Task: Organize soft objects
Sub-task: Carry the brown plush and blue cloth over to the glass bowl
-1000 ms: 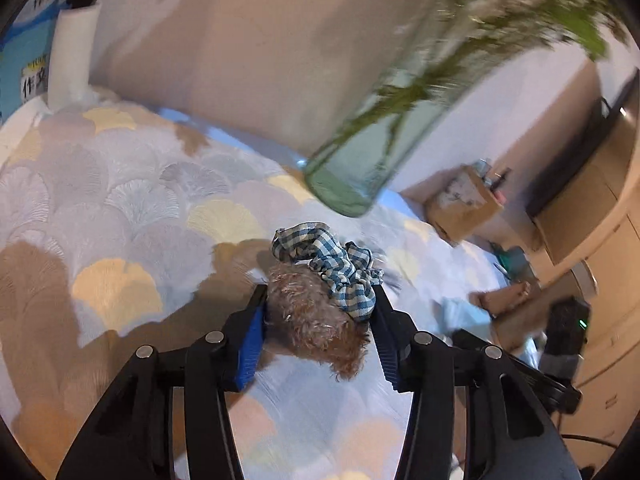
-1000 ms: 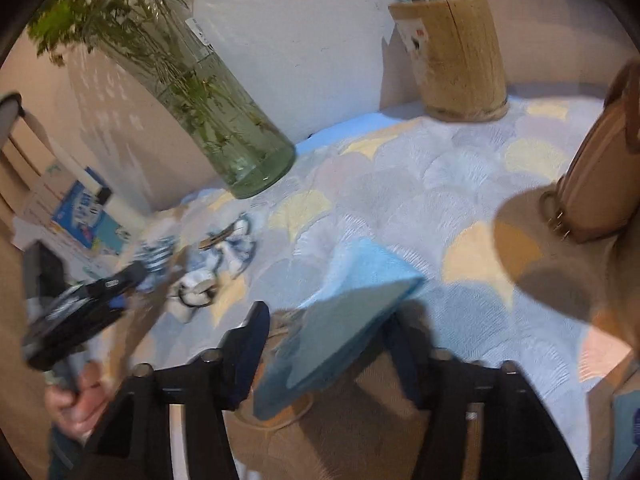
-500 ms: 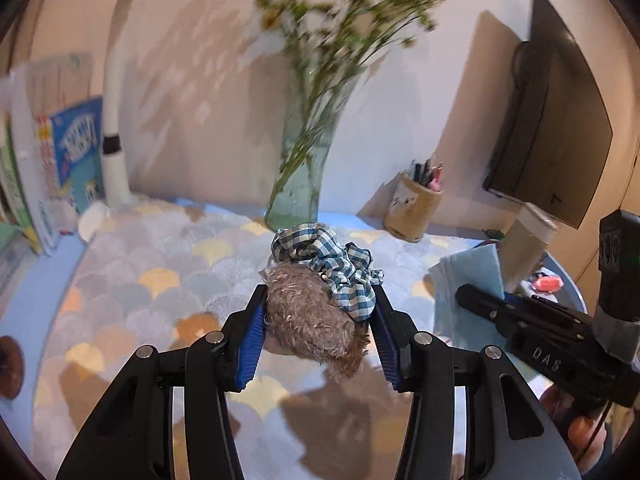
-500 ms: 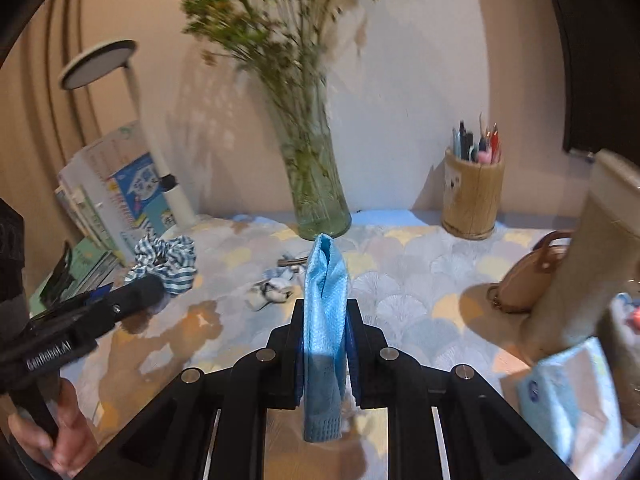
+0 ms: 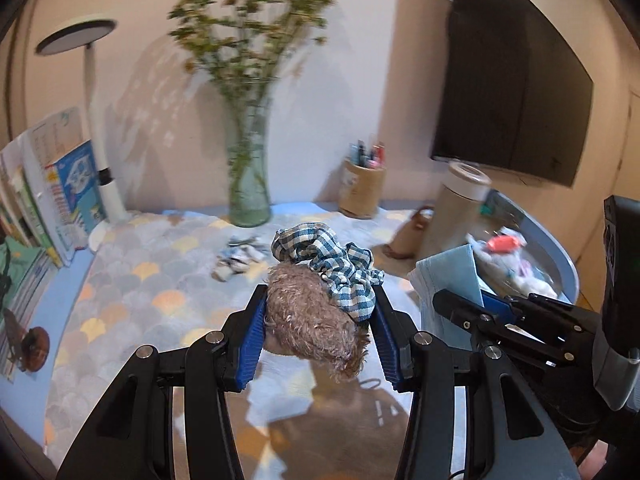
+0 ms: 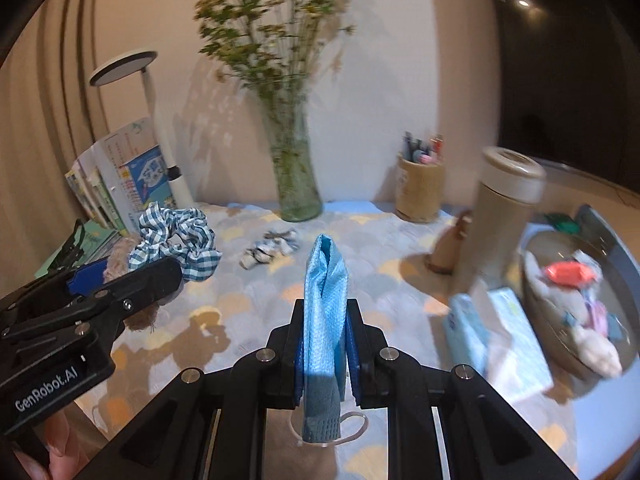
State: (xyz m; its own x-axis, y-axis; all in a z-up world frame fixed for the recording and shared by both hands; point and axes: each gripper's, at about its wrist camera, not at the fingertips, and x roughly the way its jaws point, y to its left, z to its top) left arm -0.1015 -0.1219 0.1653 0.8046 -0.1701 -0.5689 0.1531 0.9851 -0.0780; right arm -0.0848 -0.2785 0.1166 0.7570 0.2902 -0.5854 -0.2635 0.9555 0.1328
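My left gripper (image 5: 318, 316) is shut on a brown fuzzy scrunchie (image 5: 308, 320) with a blue checked scrunchie (image 5: 332, 260) bunched on top, both lifted above the table. The right wrist view shows that left gripper (image 6: 104, 276) at the left with the checked scrunchie (image 6: 176, 240). My right gripper (image 6: 325, 340) is shut on a folded light blue face mask (image 6: 324, 300), its ear loop (image 6: 352, 428) hanging below; in the left wrist view the right gripper's fingers (image 5: 460, 312) hold the mask (image 5: 448, 280) at the right. A small striped fabric item (image 6: 268, 248) lies on the scalloped cloth (image 6: 248, 300).
A glass vase of flowers (image 6: 296, 184), a pen holder (image 6: 420, 188), a tan bottle (image 6: 500, 216), a small brown bag (image 5: 412, 232) and a tissue pack (image 6: 500, 336) stand on the table. A round tray (image 6: 616, 240) of soft items sits at the right. Books (image 5: 52, 184) and a lamp (image 5: 100, 168) line the left.
Both grippers have risen and levelled out, bringing the whole table into view. The right jaws have shut flat on the mask. The left grip on the scrunchies is unchanged.
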